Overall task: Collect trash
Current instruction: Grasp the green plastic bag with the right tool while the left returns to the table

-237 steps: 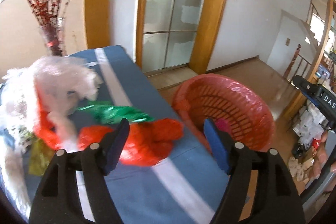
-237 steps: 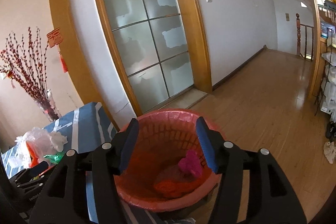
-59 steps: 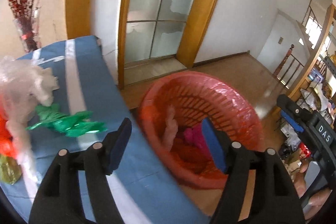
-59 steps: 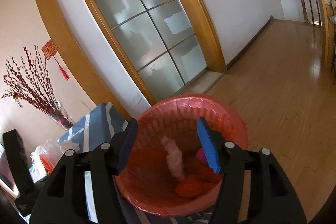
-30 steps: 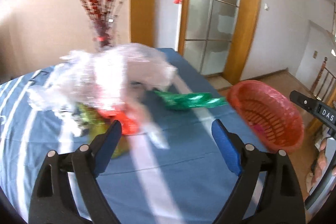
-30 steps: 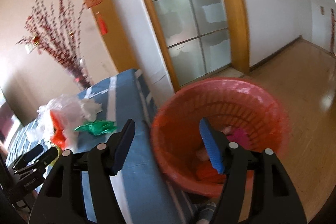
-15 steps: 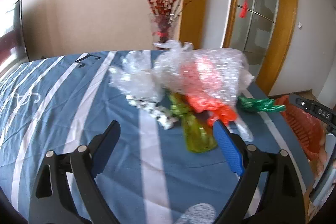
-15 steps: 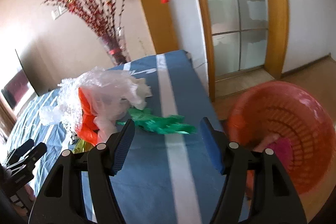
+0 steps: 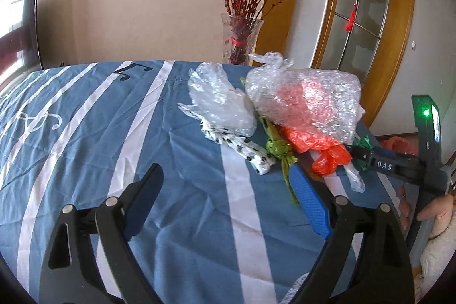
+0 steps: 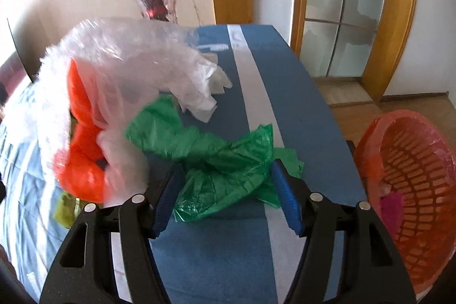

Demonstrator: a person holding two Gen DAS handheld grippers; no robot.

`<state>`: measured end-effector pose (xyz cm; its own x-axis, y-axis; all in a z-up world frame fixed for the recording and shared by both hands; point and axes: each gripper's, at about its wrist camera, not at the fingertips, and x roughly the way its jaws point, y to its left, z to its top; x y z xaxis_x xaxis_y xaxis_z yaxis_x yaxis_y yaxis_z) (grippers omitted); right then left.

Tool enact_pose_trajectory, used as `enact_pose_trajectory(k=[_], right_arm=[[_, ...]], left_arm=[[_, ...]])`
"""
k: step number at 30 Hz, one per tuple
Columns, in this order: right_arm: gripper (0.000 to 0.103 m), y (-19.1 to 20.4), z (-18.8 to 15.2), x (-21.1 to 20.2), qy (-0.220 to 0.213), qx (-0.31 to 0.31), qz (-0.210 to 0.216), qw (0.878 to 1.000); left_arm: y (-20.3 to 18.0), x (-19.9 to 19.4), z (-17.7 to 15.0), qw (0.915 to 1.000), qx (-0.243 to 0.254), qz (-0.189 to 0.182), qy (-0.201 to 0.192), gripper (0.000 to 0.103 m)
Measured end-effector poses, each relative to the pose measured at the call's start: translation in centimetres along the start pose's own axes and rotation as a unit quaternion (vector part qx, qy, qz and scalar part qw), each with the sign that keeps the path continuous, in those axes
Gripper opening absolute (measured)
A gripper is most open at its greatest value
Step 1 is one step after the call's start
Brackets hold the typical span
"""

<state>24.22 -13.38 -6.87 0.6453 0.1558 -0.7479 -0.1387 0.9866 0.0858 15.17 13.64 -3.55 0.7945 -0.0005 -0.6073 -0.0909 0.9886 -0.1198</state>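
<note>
A pile of trash lies on the blue striped tablecloth (image 9: 85,133): clear bubble wrap (image 9: 307,101) over an orange bag (image 9: 327,153), a clear bag (image 9: 219,101), a spotted wrapper (image 9: 242,147) and a yellow-green wrapper (image 9: 280,150). My left gripper (image 9: 228,198) is open and empty, short of the pile. My right gripper (image 10: 228,190) is open, its jaws either side of a crumpled green bag (image 10: 216,158) on the table, with the bubble wrap (image 10: 119,61) and orange bag (image 10: 82,150) to its left. The red basket (image 10: 413,190) stands off the table's right end.
A glass vase of red branches (image 9: 242,39) stands at the table's far edge. A glass door in a wooden frame (image 10: 342,4) is behind. The right gripper's body (image 9: 399,164) shows in the left wrist view, at the right. Some trash lies in the basket.
Both grippers have swung from the basket toward the table. The right gripper has closed in on the green bag. The left view has turned left to face the pile.
</note>
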Motion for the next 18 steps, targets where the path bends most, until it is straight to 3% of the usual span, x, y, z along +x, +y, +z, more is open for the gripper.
enact_pose_trajectory(k=[6, 8, 13, 18], right_arm=[[0.037, -0.1, -0.2, 0.2, 0.013, 0.004, -0.002, 1.0], [0.019, 0.0, -0.2, 0.2, 0.014, 0.001, -0.005, 1.0], [0.009, 0.4, -0.4, 0.0, 0.016, -0.006, -0.002, 1.0], [0.007, 0.1, -1.3, -1.0, 0.013, -0.009, 0.0, 1.0]], left_arm=[[1.2, 0.4, -0.2, 0.9998, -0.016, -0.002, 0.008, 0.088], [1.3, 0.4, -0.2, 0.9998, -0.018, -0.002, 0.008, 0.088], [1.5, 0.3, -0.1, 0.9998, -0.021, -0.002, 0.007, 0.088], [1.3, 0.3, 0.1, 0.9998, -0.02, -0.002, 0.007, 0.088]])
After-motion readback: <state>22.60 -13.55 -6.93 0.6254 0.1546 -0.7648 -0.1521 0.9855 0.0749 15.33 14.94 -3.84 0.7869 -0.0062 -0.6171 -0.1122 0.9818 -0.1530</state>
